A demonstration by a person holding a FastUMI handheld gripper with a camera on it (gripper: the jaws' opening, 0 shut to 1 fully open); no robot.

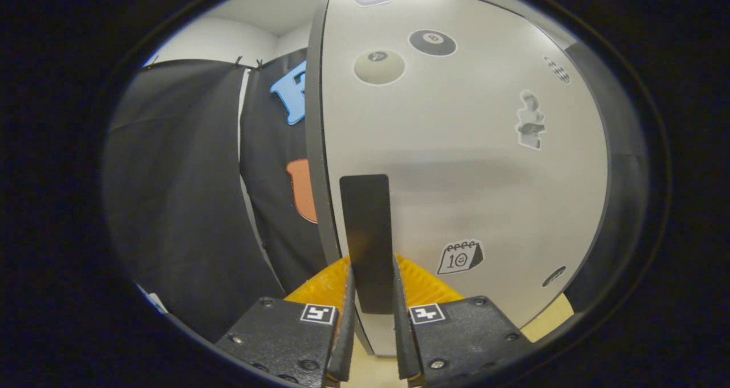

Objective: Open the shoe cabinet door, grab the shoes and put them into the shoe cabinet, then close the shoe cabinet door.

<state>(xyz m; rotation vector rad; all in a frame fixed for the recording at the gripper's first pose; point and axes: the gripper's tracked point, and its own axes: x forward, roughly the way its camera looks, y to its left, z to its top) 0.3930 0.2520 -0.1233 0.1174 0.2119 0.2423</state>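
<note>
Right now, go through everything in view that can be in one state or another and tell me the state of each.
Gripper: fingers closed on either side of the dark handle, appearing to press it.
Handle: upright dark strip near the door's left edge, between the fingers.
Cabinet door: stickers on its face; whether shut or slightly ajar cannot be told.

Mount: the gripper view rides on the gripper (370, 296) and looks forward along its two fingers.
Facing: straight at the shoe cabinet door (456, 148), with the handle (368, 239) dead ahead between the fingers.
Nearness: very close to the door.
Left: the door's edge, with the black cloth wall (182, 194) farther off.
Near: a strip of pale floor (550, 319).
</note>
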